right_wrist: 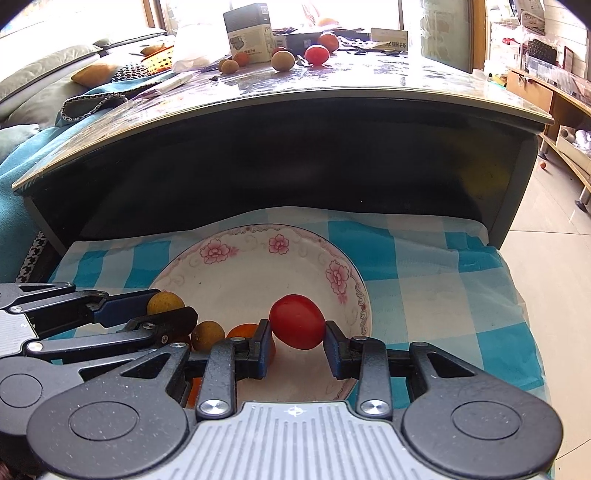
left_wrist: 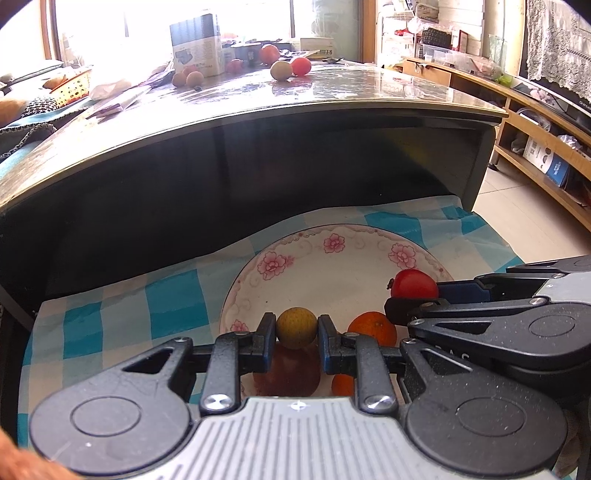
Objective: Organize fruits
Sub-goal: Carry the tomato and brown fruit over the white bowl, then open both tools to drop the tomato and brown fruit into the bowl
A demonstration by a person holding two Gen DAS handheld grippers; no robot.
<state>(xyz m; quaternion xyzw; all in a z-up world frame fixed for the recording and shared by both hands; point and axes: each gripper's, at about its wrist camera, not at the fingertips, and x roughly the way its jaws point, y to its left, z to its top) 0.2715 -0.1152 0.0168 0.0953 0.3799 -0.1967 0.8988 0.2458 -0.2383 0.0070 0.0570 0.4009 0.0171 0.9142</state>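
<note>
A white plate with pink flowers (left_wrist: 295, 258) (right_wrist: 240, 269) lies on a blue-and-white checked cloth (left_wrist: 166, 295). My left gripper (left_wrist: 296, 328) (right_wrist: 168, 304) is shut on a small yellow-brown round fruit (left_wrist: 296, 328) (right_wrist: 164, 301) over the plate's near left part. My right gripper (right_wrist: 297, 330) (left_wrist: 413, 293) is shut on a red tomato (right_wrist: 297, 321) (left_wrist: 413, 283) over the plate's right side. In the plate lie an orange (left_wrist: 373, 328) (right_wrist: 245, 330), a second small brown fruit (right_wrist: 207, 335), a reddish apple (left_wrist: 291, 373) under the left fingers and another orange piece (left_wrist: 341, 384).
A dark coffee table with a glossy top (left_wrist: 332, 96) overhangs the cloth just behind the plate. On its far side lie several more fruits (right_wrist: 317, 54) and a box (right_wrist: 249, 33). A wooden shelf unit (left_wrist: 535, 122) runs along the right, a sofa (right_wrist: 44, 74) on the left.
</note>
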